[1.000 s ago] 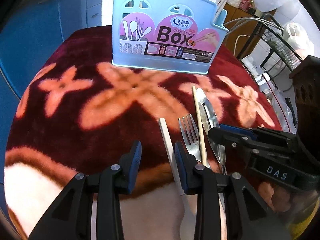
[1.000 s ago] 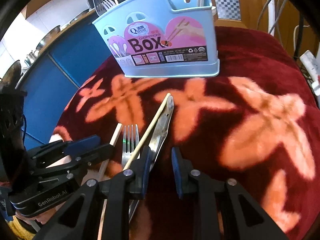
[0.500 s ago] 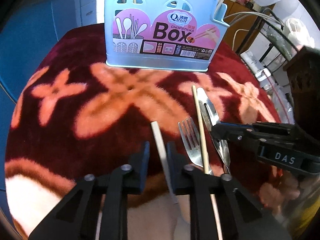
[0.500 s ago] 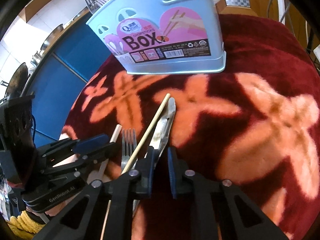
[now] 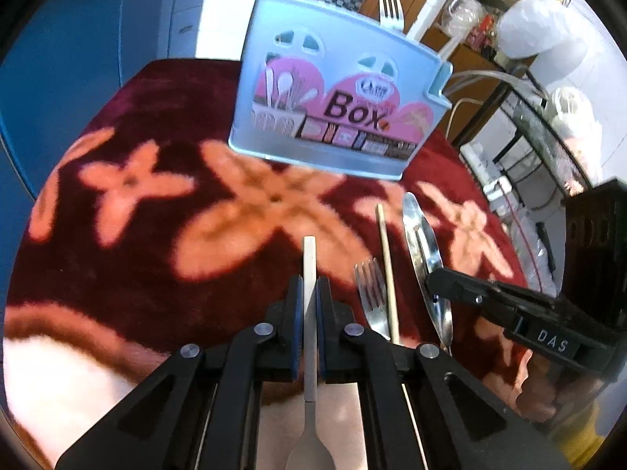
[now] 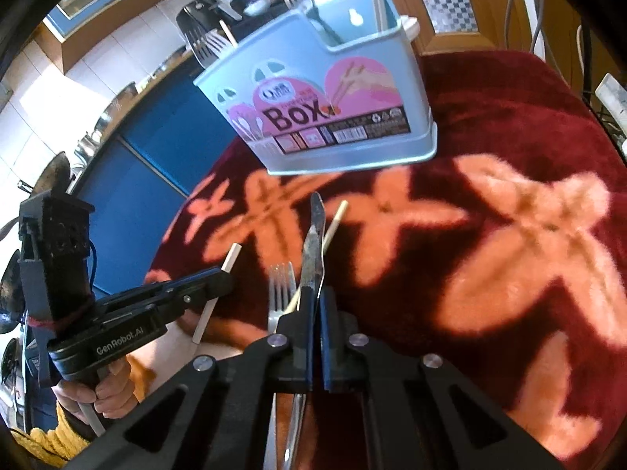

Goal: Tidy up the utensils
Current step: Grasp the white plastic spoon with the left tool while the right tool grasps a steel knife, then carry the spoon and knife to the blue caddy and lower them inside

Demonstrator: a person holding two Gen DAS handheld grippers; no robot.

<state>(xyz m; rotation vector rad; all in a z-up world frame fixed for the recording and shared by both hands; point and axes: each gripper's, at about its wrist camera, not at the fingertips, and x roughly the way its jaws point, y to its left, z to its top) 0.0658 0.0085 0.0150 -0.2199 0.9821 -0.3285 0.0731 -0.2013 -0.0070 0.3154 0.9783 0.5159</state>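
Between the left gripper's (image 5: pixel 309 297) blue-padded fingers (image 5: pixel 296 315) sits the flat white handle of a spoon (image 5: pixel 309 262); the fingers have just closed and now pinch it partway along, so the square handle end sticks out ahead of the tips while the bowl hangs back under the gripper body. Just beside it to the right, on the dark red flowered cloth (image 5: pixel 149 250) over the tabletop, lie a metal fork (image 5: pixel 370 293) and a wooden chopstick (image 5: pixel 388 270), side by side and pointing toward the box.

Farther right, the right gripper (image 6: pixel 315 303) has likewise just closed its fingers (image 6: pixel 305 313) on a table knife (image 6: pixel 313 250). They pinch its handle near the blade, and the blade runs forward from the tips toward the box, tilted slightly above the cloth; the chopstick passes under it.

Beyond all of these stands the pale blue utensil box (image 5: pixel 337 98), well apart from both grippers, with forks and other utensils already upright inside.
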